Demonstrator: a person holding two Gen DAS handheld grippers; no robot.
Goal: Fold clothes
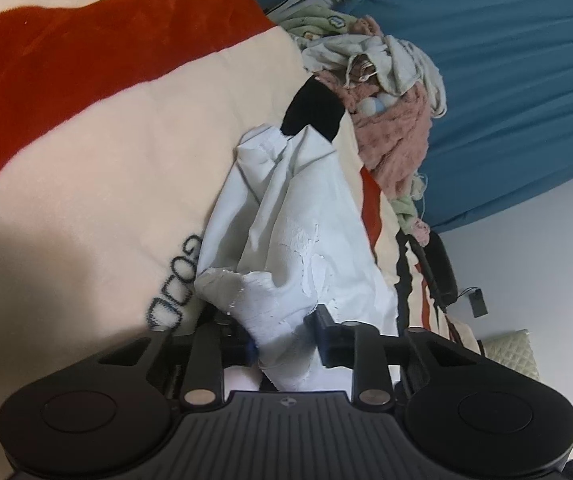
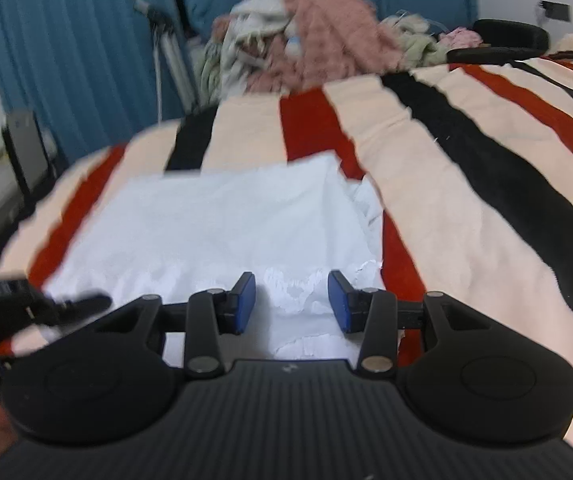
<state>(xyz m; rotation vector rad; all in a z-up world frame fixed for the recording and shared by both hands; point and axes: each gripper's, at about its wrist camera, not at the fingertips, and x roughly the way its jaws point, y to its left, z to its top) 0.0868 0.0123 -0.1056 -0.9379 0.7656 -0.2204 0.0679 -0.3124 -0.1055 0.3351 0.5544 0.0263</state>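
Striped blanket (image 2: 466, 200), cream with red and black bands, covers the bed and fills most of both views. In the left wrist view it runs tilted, the whole scene rolled sideways.

White garment (image 2: 214, 232) lies spread flat on the blanket, near edge toward both grippers. Print on it cracked and flaking.

Unfolded clothes pile (image 2: 306, 40) at the far end of the bed: pink fluffy piece, grey-white cloth, pale green. Blue curtain (image 2: 66, 40) behind.

Left gripper (image 1: 286, 340): pointing down-slope along the garment, jaws drawn in on a bunched fold of the white garment (image 1: 286, 208); cloth rises between the pads and hides the left pad almost wholly. A black patch at the garment's far end, can't tell what it is.

Right gripper (image 2: 291, 302): blue pads apart, hovering over the garment's near edge, cloth below the gap, no pad pressing.

Right wrist view blurred. At its lower left, a fingertip and dark gear, cut off.
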